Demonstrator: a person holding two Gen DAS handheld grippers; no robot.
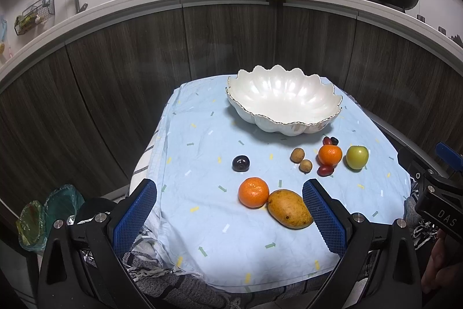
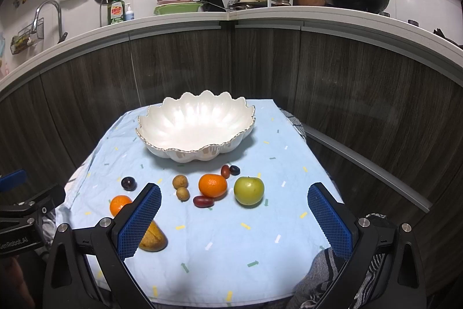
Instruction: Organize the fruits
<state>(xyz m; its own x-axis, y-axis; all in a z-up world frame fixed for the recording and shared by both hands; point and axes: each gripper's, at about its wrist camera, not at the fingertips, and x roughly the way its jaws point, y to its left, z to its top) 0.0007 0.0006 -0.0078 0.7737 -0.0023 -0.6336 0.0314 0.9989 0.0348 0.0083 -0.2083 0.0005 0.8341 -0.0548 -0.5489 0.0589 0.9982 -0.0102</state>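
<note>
both claws spread, empty: left claw [image 1: 230,217], right claw [image 2: 234,222]. risk: mango [image 1: 290,208] beside the left claw's right finger, touching orange [image 1: 253,192]; a nudge rolls either off the table [image 1: 202,135].

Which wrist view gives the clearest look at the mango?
The left wrist view: the mango lies whole on the blue cloth, touching an orange. In the right wrist view, the right claw's blue finger pad covers most of the mango, leaving only its near end visible.
</note>
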